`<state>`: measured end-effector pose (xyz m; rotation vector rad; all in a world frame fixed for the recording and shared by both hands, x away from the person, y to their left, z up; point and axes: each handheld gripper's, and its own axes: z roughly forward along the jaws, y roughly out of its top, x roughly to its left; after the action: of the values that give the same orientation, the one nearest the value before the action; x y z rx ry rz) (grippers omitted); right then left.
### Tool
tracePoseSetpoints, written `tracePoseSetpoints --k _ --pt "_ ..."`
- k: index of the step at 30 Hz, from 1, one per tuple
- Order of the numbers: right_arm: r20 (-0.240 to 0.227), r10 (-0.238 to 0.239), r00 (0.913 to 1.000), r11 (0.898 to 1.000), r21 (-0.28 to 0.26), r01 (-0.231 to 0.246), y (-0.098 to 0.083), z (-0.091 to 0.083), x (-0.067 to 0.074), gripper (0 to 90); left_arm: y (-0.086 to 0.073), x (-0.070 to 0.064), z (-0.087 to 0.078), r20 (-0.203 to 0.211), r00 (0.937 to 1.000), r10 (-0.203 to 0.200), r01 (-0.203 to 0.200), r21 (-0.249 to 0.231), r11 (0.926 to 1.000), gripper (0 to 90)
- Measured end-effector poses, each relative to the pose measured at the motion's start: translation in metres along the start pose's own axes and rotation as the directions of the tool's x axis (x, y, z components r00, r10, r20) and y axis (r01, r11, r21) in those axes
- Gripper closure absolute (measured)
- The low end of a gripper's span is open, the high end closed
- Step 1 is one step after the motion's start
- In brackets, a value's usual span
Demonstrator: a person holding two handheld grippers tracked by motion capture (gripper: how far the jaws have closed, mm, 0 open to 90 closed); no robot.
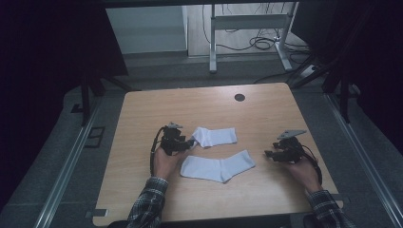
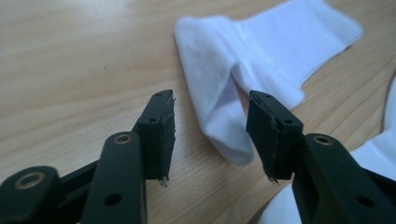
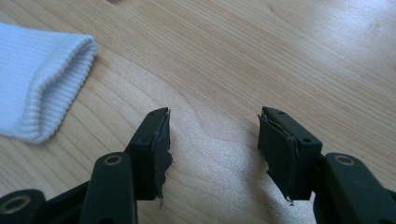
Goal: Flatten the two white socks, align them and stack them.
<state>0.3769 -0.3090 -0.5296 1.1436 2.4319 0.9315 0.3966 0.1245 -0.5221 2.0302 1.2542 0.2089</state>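
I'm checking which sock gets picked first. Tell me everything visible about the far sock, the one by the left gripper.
The far sock is white, knit-looking, with a ribbed cuff at its right end. It lies flat and bent on the wooden table, apart from the nearer sock. Its rounded toe end points into the gap between the left gripper jaws, which stand open around it and aren't clamped on it.

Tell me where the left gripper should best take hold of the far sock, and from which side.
Probably at the narrow toe end of the far sock, which points toward the left gripper and lies between its open jaws in the left gripper view. Coming in low from the table's left seems best: the sock lies flat on the table, and that end is thin enough to pinch.
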Motion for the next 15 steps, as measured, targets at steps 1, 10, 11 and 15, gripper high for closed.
tracePoseSetpoints --k 1,10,11,15 --pt "0.000 0.000 1.0000 1.000 0.000 0.000 0.000 0.000 0.000 43.3 -0.001 -0.001 0.002 0.003 1.0000 0.000 0.000 0.008 1.0000 53.7" --pt "-0.001 0.002 1.0000 1.000 -0.002 -0.002 0.000 0.000 0.000 43.2 0.023 -0.010 -0.018 -0.194 0.9709 0.140 -0.141 0.013 0.9900 86.2" --pt "0.000 0.000 1.0000 1.000 -0.002 0.000 0.000 0.000 0.000 43.2 0.027 -0.011 -0.024 -0.210 0.9650 0.156 -0.158 0.009 0.9874 82.4" --pt "0.001 -0.001 1.0000 1.000 0.000 0.001 0.000 0.000 0.000 43.2 0.027 -0.016 -0.025 -0.216 0.9568 0.195 -0.187 0.058 0.9807 65.4"
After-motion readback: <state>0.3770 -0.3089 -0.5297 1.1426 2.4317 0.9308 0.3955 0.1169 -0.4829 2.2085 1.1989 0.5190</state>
